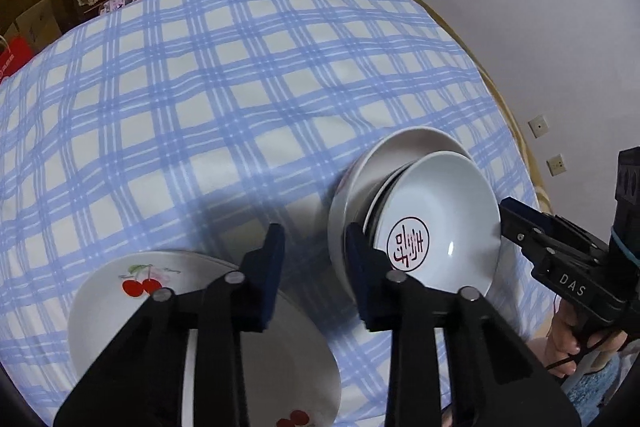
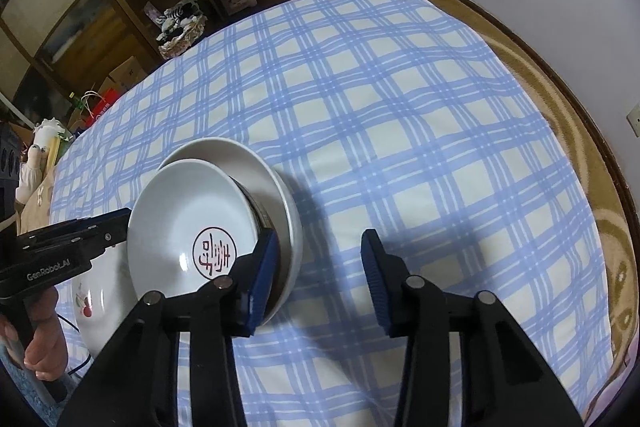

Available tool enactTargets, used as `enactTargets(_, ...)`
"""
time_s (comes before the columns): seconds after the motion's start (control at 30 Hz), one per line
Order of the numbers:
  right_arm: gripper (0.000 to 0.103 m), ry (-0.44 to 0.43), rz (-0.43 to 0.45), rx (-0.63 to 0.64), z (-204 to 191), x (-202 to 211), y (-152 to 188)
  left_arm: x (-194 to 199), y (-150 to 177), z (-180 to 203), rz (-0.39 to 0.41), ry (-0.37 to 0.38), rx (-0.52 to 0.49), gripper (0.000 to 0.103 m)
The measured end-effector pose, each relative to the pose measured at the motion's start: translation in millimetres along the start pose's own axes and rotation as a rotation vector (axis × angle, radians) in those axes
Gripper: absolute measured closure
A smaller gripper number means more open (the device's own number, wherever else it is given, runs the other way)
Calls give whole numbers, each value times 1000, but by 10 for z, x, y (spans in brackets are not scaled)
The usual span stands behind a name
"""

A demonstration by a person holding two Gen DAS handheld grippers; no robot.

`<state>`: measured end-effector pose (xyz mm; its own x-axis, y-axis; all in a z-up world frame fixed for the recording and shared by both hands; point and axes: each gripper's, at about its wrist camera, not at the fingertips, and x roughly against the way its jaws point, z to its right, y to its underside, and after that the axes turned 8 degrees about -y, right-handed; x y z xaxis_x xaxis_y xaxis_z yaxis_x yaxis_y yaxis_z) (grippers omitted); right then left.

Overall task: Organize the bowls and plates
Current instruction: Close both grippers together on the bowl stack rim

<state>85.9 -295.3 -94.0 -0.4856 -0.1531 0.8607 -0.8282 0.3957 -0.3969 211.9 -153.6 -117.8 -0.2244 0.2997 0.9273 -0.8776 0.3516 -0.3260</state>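
Left hand-held gripper point(image 1: 316, 267) hangs with its jaws at a narrow gap and nothing between them, its right-side finger just beside the near rim of a white shallow porcelain dish with a round red seal mark point(image 1: 440, 227). On the far side of that rim, the right hand-held gripper point(image 2: 320, 275) stands wider and is also holding nothing. Only the edge of the pile reaches into its gap, and no pad presses on it.

The sealed dish tops a stack of white bowls point(image 1: 400, 151) on a blue-and-white checked cloth point(image 1: 200, 87), near the person's side. A white plate painted with red cherries point(image 1: 120, 307) lies just beside it.

The dish sits askew on the stack, shifted off centre. Its hollow faces up and tips towards the person. Being round, it has no long axis, and only the seal gives it a heading.

The likely danger is a nudge from either outer finger. That could slide the glazed dish off its perch onto the cherry plate, or topple the leaning pile on the soft, rumpled cloth. A grip taken on one thin rim alone could also let the dish swing.
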Motion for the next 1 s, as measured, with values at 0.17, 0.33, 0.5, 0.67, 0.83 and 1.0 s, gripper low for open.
enactTargets(0.17,58,-13,-5,-6,16,-6,-16,-45,-35,-62,-43,58,46,81)
enactTargets(0.33,58,13,0,3,-10,-9,-18,-50,-57,-13,-58,18,25,81)
enactTargets(0.5,66,18,-9,-28,0,-23,-29,-64,-80,77,-76,-48,12,84)
enactTargets(0.67,76,5,-12,-27,-40,-24,-39,-65,-87,188,-73,-97,-8,94)
enactTargets(0.83,82,-16,-15,-36,-44,-34,-44,-56,-77,172,-71,-97,9,94)
enactTargets(1.0,83,-40,-28,-52,-11,-51,-58,-56,-84,192,-67,-110,13,94)
